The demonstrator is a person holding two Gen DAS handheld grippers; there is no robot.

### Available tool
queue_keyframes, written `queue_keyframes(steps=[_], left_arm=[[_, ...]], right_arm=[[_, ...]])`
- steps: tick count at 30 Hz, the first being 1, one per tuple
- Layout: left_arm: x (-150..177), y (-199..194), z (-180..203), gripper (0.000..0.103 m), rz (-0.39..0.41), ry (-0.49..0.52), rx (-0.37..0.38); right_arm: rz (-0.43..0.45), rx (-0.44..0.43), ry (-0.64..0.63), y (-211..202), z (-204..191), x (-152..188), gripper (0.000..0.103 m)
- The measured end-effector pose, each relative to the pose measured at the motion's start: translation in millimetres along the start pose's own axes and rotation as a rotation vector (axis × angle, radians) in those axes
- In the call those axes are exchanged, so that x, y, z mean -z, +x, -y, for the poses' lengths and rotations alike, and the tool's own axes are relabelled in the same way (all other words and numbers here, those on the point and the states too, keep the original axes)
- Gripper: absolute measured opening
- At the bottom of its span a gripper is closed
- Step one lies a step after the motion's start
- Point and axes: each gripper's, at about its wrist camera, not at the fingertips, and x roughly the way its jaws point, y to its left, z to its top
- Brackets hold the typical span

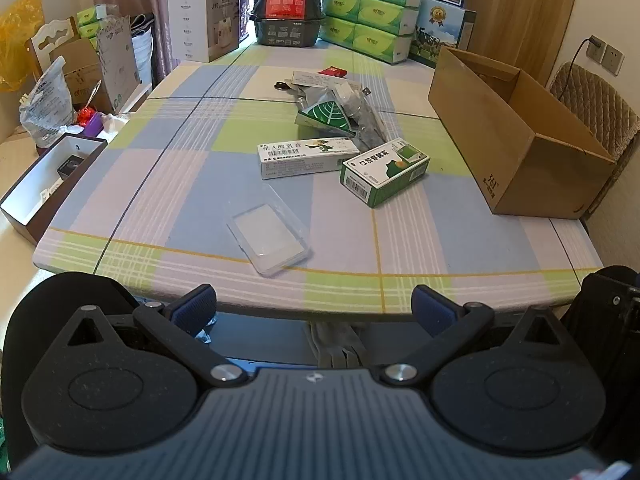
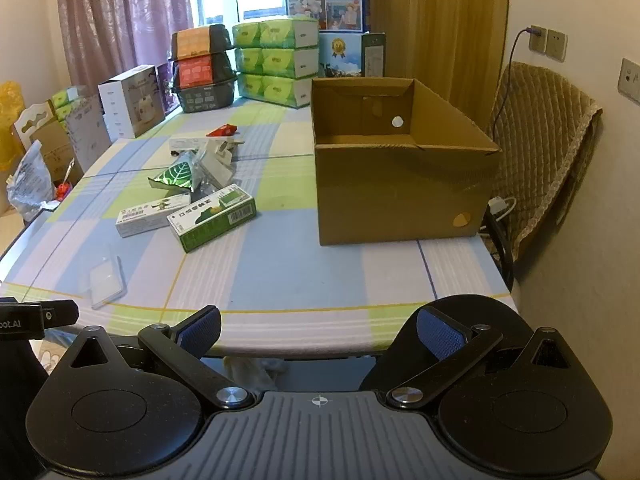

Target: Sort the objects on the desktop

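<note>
Both grippers hover at near edge of table (image 1: 168, 184), w/ checked cloth. Left gripper (image 1: 314, 306): jaws spread wide, nothing between. Right gripper (image 2: 318, 330): same, wide apart, empty.

Mid-table clutter: clear plastic case (image 1: 269, 235) nearest edge; behind it white carton (image 1: 306, 158) & green carton (image 1: 385, 171) side by side, touching at corner. Further back, leaf-print packet (image 1: 326, 118) atop loose pile of wrappers, small red packet (image 1: 333, 71) beyond.

Open cardboard box (image 2: 400, 184) on table's right side, looks empty, well apart from clutter. Tissue packs (image 1: 368, 12) stacked at far end.
</note>
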Motion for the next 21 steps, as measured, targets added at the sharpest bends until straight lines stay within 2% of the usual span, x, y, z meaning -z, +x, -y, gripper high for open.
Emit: queue_keyframes(steps=[21], left_arm=[[2.3,-1.6,-1.7,0.102,-0.004,-0.018,0.004]], right_arm=[[-0.011,-0.005,0.002,1.0,-1.1,3.6,0.101]])
